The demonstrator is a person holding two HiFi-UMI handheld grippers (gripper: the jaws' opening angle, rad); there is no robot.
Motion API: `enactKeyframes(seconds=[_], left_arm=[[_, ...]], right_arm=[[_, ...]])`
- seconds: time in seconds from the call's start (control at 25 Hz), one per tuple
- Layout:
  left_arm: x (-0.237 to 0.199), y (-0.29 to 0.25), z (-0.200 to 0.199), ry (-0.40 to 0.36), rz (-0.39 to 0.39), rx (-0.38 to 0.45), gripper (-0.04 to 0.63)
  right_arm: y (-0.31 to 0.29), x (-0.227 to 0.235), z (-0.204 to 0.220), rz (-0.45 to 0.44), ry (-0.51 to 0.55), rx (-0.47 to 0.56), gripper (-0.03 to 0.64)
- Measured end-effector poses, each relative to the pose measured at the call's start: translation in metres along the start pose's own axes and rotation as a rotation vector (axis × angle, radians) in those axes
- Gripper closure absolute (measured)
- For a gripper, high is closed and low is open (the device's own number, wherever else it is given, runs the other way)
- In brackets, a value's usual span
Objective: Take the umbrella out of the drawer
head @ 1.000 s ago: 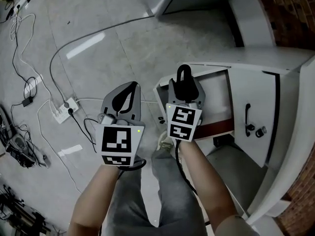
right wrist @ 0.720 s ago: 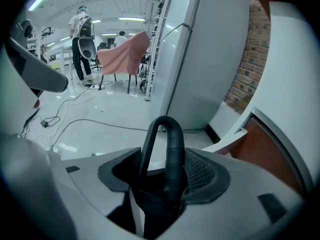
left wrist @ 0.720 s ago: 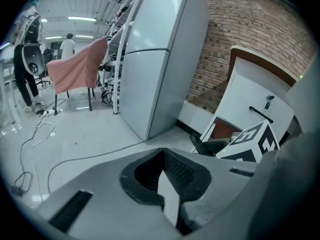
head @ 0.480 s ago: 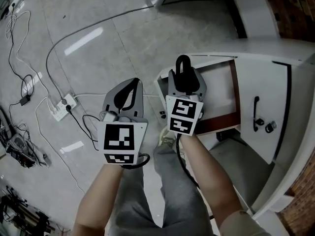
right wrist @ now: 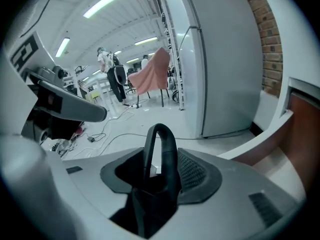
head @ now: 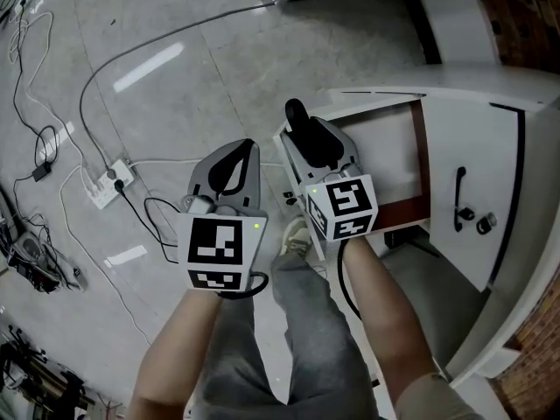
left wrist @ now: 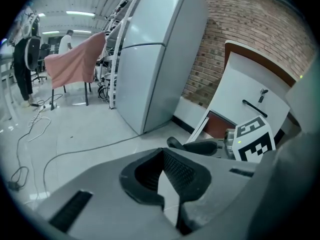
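Observation:
A black folded umbrella sticks out of my right gripper, its loop-shaped end rising between the pads. The jaws are closing on it, and the umbrella's body fills the gap between them. This gripper hangs over the left front corner of the open white drawer, whose inside shows bare white with a red-brown edge. My left gripper is beside it on the left, over the floor. Its fingertips meet and nothing is between them. The right gripper's marker cube shows in the left gripper view.
The white cabinet has black handles on its door. A person's legs and a shoe are under the grippers. A power strip and cables lie on the floor at left. A tall refrigerator and a draped chair stand beyond.
The right gripper has swung left with the umbrella, from over the drawer's inside to its left front corner. The left gripper has sunk slightly and stays shut.

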State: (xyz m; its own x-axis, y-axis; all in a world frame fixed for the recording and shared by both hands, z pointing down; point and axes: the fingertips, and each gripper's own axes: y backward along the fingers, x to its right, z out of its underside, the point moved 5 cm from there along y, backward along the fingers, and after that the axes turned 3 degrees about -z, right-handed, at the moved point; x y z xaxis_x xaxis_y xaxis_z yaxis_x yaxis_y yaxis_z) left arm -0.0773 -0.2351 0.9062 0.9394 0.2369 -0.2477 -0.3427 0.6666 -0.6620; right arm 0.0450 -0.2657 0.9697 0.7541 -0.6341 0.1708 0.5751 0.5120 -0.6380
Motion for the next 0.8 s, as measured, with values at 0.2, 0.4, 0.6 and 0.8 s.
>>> enactKeyframes(seconds=[0.2,0.4,0.6,0.8], left_arm=[[-0.001,0.000,0.001,0.012,-0.002,-0.001,0.589],[-0.002,0.002,0.002,0.002,-0.007,-0.008,0.589],[-0.003,0.011,-0.003,-0.002,-0.013,0.005,0.589],[0.001,0.032,-0.023,0.014,-0.017,0.028,0.589]], right_arm=[[0.004,-0.010,-0.002,0.057,0.134,-0.002,0.568],[-0.001,-0.012,0.000,0.160,0.163,-0.058,0.580],[0.007,-0.004,-0.008,0.151,0.085,-0.090,0.583],[0.049,-0.005,-0.038,0.168,0.075,0.041,0.584]])
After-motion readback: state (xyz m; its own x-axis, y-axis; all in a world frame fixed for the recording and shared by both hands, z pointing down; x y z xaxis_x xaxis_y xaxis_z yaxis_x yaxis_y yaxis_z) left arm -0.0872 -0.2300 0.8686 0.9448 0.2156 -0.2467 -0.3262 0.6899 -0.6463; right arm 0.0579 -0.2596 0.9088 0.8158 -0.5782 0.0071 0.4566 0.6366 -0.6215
